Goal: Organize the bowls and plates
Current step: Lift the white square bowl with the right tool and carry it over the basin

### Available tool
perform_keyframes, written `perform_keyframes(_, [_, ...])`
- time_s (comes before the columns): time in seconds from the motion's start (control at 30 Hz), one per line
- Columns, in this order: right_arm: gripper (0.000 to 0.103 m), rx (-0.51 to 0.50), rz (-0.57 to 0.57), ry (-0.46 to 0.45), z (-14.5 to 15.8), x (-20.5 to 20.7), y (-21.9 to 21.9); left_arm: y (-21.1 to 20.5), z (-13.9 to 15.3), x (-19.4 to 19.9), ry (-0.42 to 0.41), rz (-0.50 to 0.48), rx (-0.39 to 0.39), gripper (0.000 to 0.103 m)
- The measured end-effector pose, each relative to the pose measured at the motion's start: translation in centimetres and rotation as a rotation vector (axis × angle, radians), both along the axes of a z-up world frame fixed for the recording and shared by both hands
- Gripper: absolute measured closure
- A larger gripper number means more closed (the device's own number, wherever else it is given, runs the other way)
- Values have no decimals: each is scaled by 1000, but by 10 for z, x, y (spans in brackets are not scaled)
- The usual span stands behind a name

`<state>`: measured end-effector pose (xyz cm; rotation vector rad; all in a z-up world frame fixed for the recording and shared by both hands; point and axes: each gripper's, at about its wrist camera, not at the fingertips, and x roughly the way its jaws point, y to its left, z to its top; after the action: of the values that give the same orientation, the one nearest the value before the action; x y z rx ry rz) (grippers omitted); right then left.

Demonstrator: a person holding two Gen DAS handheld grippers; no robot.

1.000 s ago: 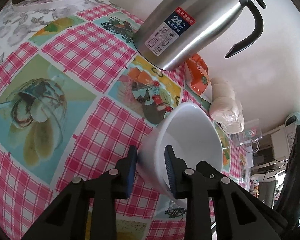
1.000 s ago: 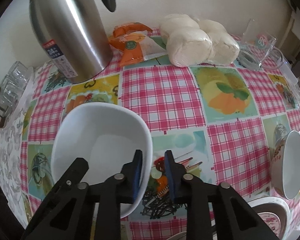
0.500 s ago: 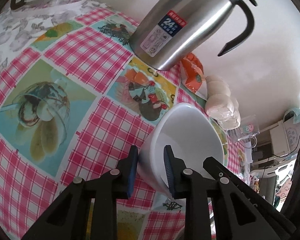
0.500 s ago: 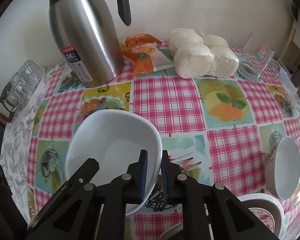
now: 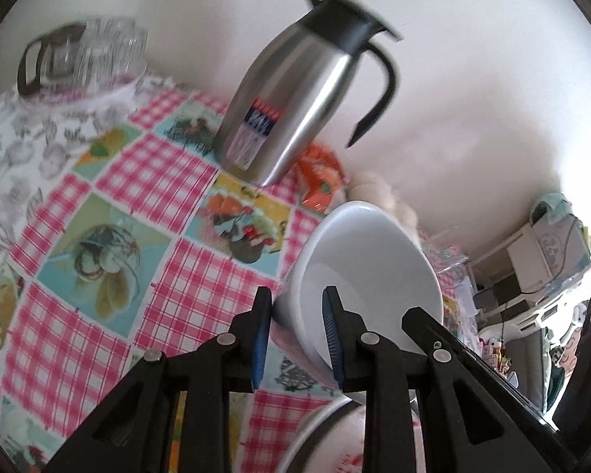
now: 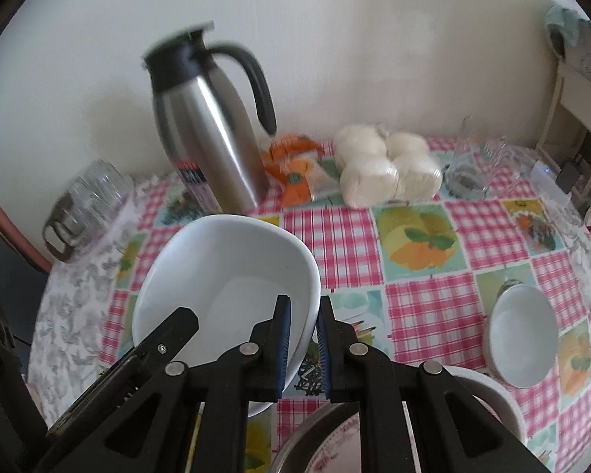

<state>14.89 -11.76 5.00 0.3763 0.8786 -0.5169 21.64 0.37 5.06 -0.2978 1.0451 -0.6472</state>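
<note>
Glazed white ceramic fills the lower middle of both views: a large white bowl [image 6: 224, 283], smooth, glossy and rounded-square at the rim, is held tilted above the desk [image 6: 425, 295] by both tools at once. The left gripper [image 5: 295, 335] clamps the bowl's wall at lower centre of its view, one blue ribbed pad outside and one inside. The right gripper [image 6: 304, 349] pinches the opposite rim at lower centre of its own view, jaws nearly together on the thin edge.

The desk wears a slick oilcloth of pink-and-white gingham squares alternating with printed fruit and dish panels; a grey floral cloth [image 6: 71, 307] shows at the left edge. A tall brushed-steel thermos jug [image 6: 212, 138] with a black lid and curved black handle stands at upper left of the right view. Right of it lie a crinkled orange packet [image 6: 295, 173] and a clear bag of pale round buns [image 6: 386, 169], then clear glassware [image 6: 472, 169]. A cluster of glass cups [image 6: 90, 201] sits at the far left.

A small white bowl [image 6: 522, 343], round and shiny, rests on the desk at lower right. Behind the right jaws, at bottom centre, a patterned plate [image 6: 335, 445] lies just beside a thick white rim [image 6: 488, 394].
</note>
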Motion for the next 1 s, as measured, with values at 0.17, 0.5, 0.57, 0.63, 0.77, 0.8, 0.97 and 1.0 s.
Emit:
perform_keyframes(0.17, [89,-21,-3,-82,30,-30,4,-3,34,-26,-72,-28,-3,76])
perform_keyframes(0.5, [87,-48,-16,-219,68,-101,4,-12,82,-84,-194,-88,14,76])
perform_keyframes(0.57, [87,-44,-23,-243,70,-115,2,-14,88,-95,-214,-102,22,76])
perform_keyframes(0.63, [86,-30,-35,-265,72,-131,-1,-17,93,-107,-234,-122,25,76])
perform_keyframes(0.77, [85,-12,-47,-303,74,-154,-6,-24,100,-126,-267,-147,42,76])
perform_keyframes(0.8, [85,-11,-49,-310,73,-159,-6,-27,101,-132,-276,-154,53,76])
perform_keyframes(0.97, [85,-16,-60,-330,70,-182,-11,-43,96,-148,-286,-193,98,76])
perform_keyframes(1.0, [85,-18,-60,-331,68,-186,-13,-46,94,-151,-285,-201,106,76])
